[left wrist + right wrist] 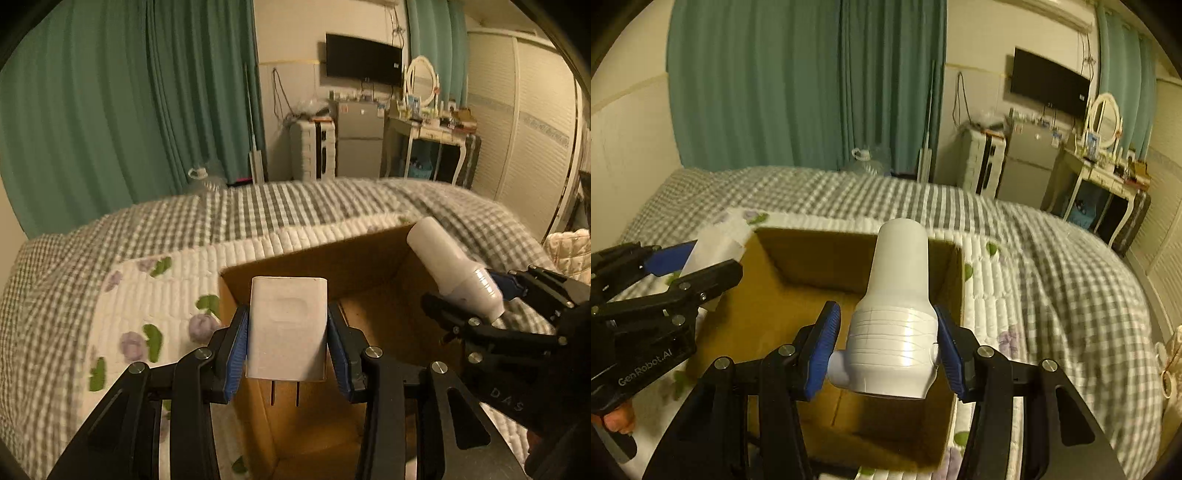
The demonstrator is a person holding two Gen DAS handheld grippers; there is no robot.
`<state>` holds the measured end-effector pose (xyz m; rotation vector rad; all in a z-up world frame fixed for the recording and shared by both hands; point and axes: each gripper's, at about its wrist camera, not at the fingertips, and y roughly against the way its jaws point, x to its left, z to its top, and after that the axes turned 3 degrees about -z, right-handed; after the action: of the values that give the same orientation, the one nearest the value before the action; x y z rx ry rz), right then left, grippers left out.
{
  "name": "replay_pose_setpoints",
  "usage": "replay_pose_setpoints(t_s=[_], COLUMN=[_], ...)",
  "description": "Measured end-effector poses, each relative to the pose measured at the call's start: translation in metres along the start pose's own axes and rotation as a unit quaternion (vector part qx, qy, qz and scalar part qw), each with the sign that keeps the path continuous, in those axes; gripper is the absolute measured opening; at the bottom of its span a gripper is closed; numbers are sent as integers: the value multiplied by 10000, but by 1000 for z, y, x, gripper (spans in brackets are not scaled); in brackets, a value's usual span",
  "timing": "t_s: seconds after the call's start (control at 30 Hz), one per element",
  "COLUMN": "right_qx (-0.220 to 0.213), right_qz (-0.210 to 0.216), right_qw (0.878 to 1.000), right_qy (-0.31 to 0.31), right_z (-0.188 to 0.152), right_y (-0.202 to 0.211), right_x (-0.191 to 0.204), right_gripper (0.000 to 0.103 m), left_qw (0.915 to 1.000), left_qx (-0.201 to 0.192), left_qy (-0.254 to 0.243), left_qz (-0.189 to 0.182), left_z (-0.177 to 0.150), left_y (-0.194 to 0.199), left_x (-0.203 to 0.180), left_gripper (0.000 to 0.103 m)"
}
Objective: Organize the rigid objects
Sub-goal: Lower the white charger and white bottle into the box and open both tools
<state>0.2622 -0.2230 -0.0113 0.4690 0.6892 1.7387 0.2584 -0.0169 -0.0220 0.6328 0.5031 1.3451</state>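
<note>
My left gripper [287, 332] is shut on a white plug charger [286, 325], prongs pointing down, over the left edge of an open cardboard box [332, 258]. My right gripper [888, 343] is shut on a white bottle-shaped object [897, 306] and holds it above the box [812, 254]. In the left wrist view the right gripper [476, 295] and its white object [454, 273] hang over the box's right side. In the right wrist view the left gripper [683, 266] with the charger [716, 243] is at the box's left edge.
The box sits on a bed with a grey checked and floral quilt [184, 236]. Green curtains [129, 110], a wall TV [364, 61], a small fridge [360, 140] and a dressing table [428, 125] stand beyond the bed.
</note>
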Motion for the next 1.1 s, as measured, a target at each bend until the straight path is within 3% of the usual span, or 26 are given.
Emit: replay_pose_setpoints(t_s=[0.13, 0.33, 0.4, 0.43, 0.47, 0.5, 0.57, 0.6, 0.7, 0.8, 0.93, 1.1], right_qx=[83, 43, 14, 14, 14, 21, -25, -97, -319, -577, -876, -1013], right_qz=[-18, 125, 77, 101, 169, 244, 211, 116, 123, -105, -300, -335], right_qw=[9999, 9999, 10000, 9998, 9996, 9992, 9993, 9995, 9991, 9982, 9956, 9943], right_qy=[-93, -12, -57, -149, -225, -302, -316, -272, -243, -159, -130, 35], right_z=[-5, -11, -11, -12, -12, -12, -12, -11, -9, -5, -4, -16], right_y=[-25, -35, -35, -36, -34, -32, -22, -15, 11, 43, 84, 128], right_x=[-15, -17, -17, -19, -20, -21, -19, -17, -16, -16, -18, -7], right_gripper=[51, 52, 53, 58, 63, 65, 80, 81, 82, 90, 96, 101], left_qw=[9986, 9980, 9979, 9980, 9982, 9985, 9989, 9992, 9991, 9988, 9986, 9969], left_qx=[457, 516, 490, 456, 395, 306, 203, 126, -11, -147, -310, -538], left_qy=[255, 276, 355, 383, 400, 408, 384, 367, 366, 399, 381, 572], left_qz=[-97, -231, -239, -214, -187, -205, -201, -106, -218, -235, -199, -95], left_z=[-11, -23, -23, -23, -23, -22, -19, -18, -14, -12, -16, -26], left_y=[-31, -38, -37, -35, -31, -26, -15, -5, 18, 48, 92, 148], left_x=[6, 3, 5, 6, 7, 6, 2, 1, -1, 0, 0, 7], left_gripper=[41, 41, 44, 47, 58, 62, 74, 80, 83, 91, 93, 102])
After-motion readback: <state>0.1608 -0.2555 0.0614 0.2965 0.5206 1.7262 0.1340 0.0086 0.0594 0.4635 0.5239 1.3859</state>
